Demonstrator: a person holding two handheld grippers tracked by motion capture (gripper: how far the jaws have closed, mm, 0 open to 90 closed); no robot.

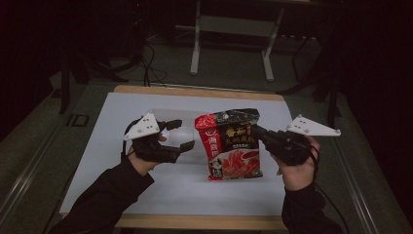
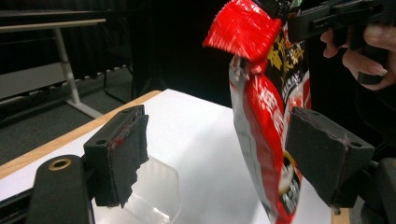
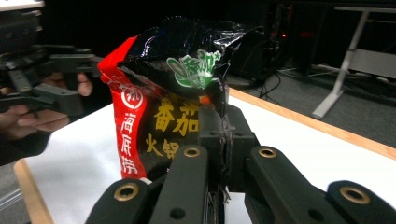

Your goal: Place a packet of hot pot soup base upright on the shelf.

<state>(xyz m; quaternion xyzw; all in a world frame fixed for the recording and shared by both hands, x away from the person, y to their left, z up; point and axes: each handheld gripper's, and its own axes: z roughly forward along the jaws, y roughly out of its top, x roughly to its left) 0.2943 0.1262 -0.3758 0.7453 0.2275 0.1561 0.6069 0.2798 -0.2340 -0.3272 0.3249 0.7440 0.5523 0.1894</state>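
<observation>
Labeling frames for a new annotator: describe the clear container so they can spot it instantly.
On the white table top, look left of the upright red and black sauce packet. The clear plastic container lies under the open left tongs; see-through and near invisible, unlike the printed packet.

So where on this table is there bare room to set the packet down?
The white table top is bare along the near edge and at the far left corner. The middle is crowded: the packet, a clear plastic piece, and the left gripper and right gripper.
</observation>
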